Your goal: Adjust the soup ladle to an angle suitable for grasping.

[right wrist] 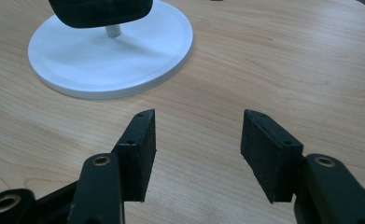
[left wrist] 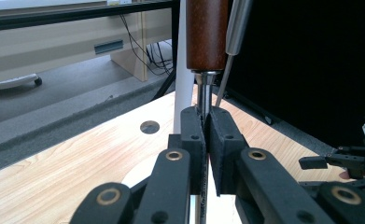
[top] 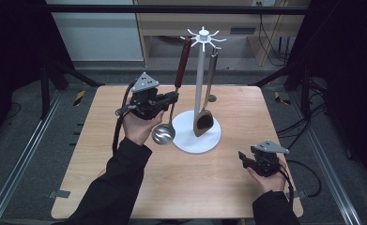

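- We are seeing the ladle [top: 164,133] hanging beside the white rack [top: 201,84], its reddish-brown wooden handle rising to a prong and its shiny round steel bowl hanging low over the wooden counter [top: 125,187].
- The left gripper [top: 172,97] is clamping its fingers on the ladle's thin metal neck just below the handle; the left gripper view is showing this grip close up.
- A wooden spatula [top: 203,122] is hanging right of the pole.
- The right gripper [right wrist: 198,140] is holding its fingers apart over bare wood.
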Action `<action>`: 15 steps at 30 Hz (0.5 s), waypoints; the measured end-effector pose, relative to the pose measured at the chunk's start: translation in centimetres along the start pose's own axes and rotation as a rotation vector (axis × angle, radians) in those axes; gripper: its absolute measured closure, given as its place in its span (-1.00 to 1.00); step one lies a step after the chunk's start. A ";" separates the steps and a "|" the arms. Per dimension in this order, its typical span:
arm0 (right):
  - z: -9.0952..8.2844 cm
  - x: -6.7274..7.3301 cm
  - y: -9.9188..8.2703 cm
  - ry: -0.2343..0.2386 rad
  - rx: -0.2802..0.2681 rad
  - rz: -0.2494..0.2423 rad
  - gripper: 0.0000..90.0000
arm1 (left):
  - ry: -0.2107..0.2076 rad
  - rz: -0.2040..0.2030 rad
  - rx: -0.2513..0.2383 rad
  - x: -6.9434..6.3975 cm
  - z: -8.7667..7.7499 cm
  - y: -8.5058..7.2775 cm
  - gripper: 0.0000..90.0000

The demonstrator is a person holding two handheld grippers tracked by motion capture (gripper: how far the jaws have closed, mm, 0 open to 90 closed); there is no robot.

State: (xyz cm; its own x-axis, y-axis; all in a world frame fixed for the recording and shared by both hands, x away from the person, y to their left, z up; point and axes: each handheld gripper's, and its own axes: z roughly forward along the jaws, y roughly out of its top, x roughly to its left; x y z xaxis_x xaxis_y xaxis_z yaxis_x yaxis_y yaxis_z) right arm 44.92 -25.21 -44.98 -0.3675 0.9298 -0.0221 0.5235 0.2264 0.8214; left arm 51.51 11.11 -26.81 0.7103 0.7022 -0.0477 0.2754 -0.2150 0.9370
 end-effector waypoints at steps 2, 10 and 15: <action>0.0 0.0 0.0 0.000 0.000 -0.001 0.02 | -0.001 -0.001 0.004 0.0 0.2 0.0 0.90; 0.0 0.0 0.0 0.003 0.000 0.000 0.02 | -0.013 -0.008 0.009 0.0 1.1 0.1 0.89; 0.0 0.0 0.0 0.001 -0.001 -0.002 0.02 | -0.011 -0.005 0.022 0.2 1.4 0.4 0.89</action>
State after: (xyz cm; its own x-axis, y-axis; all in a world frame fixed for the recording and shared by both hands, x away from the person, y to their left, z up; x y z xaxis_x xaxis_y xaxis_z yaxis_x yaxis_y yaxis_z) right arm 44.93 -25.23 -44.99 -0.3695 0.9289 -0.0232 0.5222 0.2283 0.8217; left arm 52.65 10.18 -26.99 0.7161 0.6958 -0.0560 0.2932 -0.2270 0.9287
